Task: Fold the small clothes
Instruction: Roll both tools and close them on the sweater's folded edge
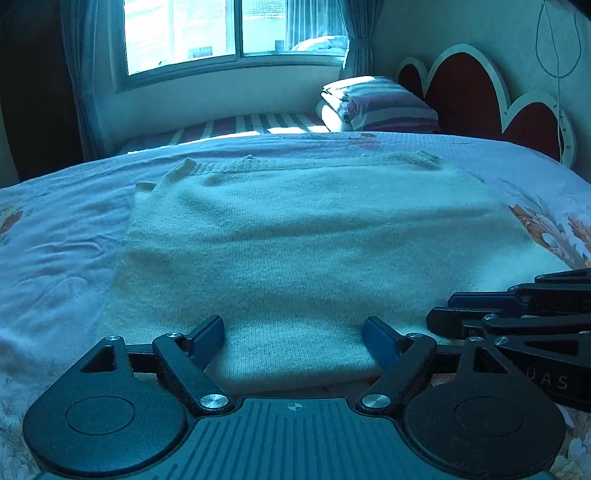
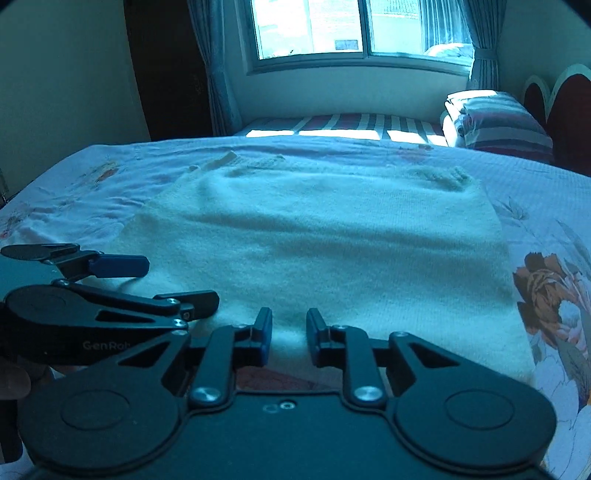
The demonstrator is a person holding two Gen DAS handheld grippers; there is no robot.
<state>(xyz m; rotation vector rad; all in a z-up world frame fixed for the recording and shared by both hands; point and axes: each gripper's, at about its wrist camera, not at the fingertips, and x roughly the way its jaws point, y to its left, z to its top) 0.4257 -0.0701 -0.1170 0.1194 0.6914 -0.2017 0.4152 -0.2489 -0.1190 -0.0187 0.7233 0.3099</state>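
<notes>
A cream knitted sweater (image 1: 295,236) lies flat on the bed, folded into a rough rectangle; it also shows in the right wrist view (image 2: 332,240). My left gripper (image 1: 293,336) is open wide, its fingers over the sweater's near edge, holding nothing. My right gripper (image 2: 289,334) is open with a narrow gap at the same near edge, a little to the right. Each gripper shows from the side in the other's view: the right one (image 1: 439,308) at the lower right, the left one (image 2: 177,282) at the lower left.
The bed has a pale floral cover (image 1: 55,236). A folded striped quilt (image 1: 376,105) lies at the far side by a red scalloped headboard (image 1: 465,85). A window (image 1: 229,33) with curtains is behind. A dark doorway (image 2: 166,70) is at the far left.
</notes>
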